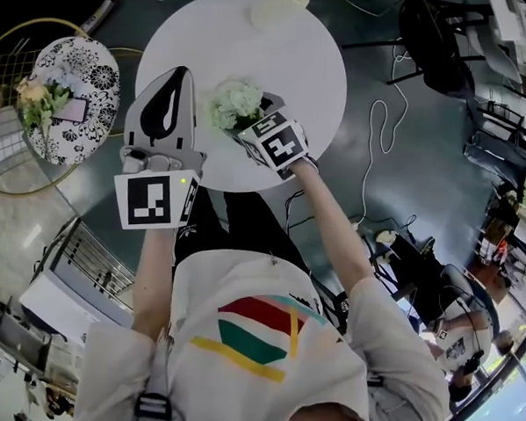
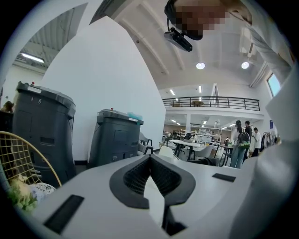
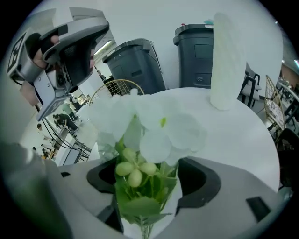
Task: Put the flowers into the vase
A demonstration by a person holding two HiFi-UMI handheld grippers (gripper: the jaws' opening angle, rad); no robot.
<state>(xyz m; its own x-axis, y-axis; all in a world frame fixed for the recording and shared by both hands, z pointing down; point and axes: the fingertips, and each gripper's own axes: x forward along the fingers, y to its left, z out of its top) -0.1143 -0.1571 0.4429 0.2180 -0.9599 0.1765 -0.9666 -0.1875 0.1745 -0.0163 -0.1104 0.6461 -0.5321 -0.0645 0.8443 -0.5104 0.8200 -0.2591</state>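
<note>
Your right claw [image 1: 248, 118] stands open around the white flowers [image 1: 234, 101], well apart from the tall white vase [image 1: 280, 0] on the round table [image 1: 318, 79], and maybe isn't pinching yet, so squeeze the stems gently down low; your left claw [image 1: 175, 78] is closed, empty.

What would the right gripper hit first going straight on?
Probably the white tabletop, just beyond the flowers between the jaws of the right gripper; the vase stands farther back, to the right.
</note>
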